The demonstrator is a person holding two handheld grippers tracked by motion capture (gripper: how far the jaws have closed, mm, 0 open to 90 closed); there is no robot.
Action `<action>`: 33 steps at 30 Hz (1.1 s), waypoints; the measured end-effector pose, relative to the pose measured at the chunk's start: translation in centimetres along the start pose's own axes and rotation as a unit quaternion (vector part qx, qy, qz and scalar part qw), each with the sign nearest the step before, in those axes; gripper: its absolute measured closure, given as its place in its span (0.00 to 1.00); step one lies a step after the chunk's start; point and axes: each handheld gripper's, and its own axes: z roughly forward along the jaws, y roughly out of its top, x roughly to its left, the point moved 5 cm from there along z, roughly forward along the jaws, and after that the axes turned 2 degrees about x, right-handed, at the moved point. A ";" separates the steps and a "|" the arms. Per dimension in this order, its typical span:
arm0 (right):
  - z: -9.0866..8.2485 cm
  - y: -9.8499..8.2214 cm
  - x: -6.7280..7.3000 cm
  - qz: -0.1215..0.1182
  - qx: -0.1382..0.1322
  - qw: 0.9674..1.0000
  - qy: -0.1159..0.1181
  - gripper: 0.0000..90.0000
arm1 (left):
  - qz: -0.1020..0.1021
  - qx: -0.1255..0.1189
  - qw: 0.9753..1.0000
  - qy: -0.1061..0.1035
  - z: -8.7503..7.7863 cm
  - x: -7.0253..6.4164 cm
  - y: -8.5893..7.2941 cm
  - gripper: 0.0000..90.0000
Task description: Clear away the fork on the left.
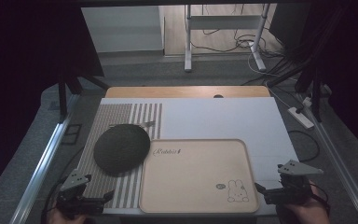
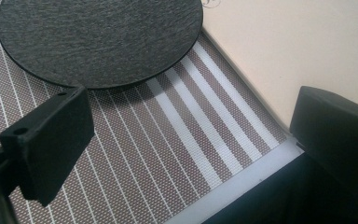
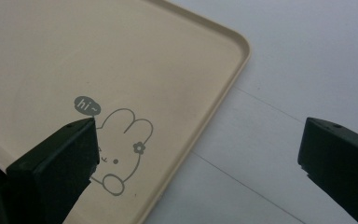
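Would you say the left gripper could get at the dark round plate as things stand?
Probably yes: the left gripper is open, and only bare striped mat lies between it and the dark round plate.

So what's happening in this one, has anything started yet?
Nothing is in hand so far. A person holds the left gripper and the right gripper at the near edge of the table, both with jaws wide apart and nothing between them. The left one sits over the striped placemat, facing the dark round plate that lies on it. The right one hovers by the near right corner of the beige rabbit tray, which has nothing on it.
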 end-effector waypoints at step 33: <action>-0.4 -0.4 -0.3 0.010 -0.001 1.000 -0.013 0.00 | 0.021 -0.016 0.999 -0.036 1.8 -0.2 2.6 0.00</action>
